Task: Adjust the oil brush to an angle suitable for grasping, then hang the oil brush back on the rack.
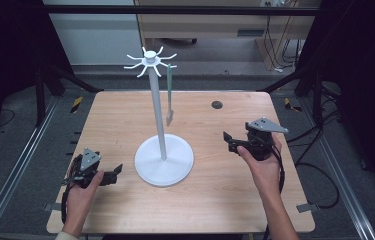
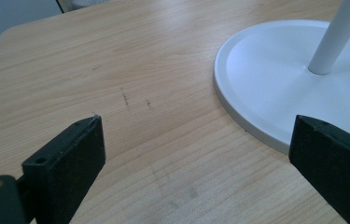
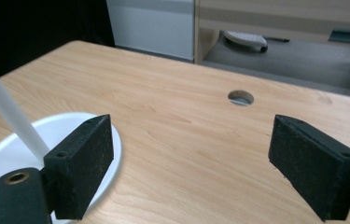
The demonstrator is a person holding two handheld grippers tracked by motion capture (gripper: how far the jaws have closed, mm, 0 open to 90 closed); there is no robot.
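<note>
A white stand (image 1: 161,120) rises from the middle of the wooden table (image 1: 215,190) on a round base (image 1: 175,167), with a crown of hooks (image 1: 150,59) at its top. From one hook hangs a pale green spatula (image 1: 169,97). My left gripper (image 1: 114,175) rests low just left of the base, open and empty; its own view has the base (image 2: 266,84) and pole (image 2: 333,37) ahead of the gripper (image 2: 196,128). Right of the stand my right gripper (image 1: 229,142) is held open and empty, pointing at it. The right gripper view (image 3: 191,126) catches the base (image 3: 0,158) and pole (image 3: 9,116) at its left.
A small round cable hole (image 1: 217,104) (image 3: 241,97) sits in the table's far right part. Dark frame posts and rails flank the table on both sides. Beyond the far edge stands a wooden cabinet (image 1: 215,22) with cables on the floor.
</note>
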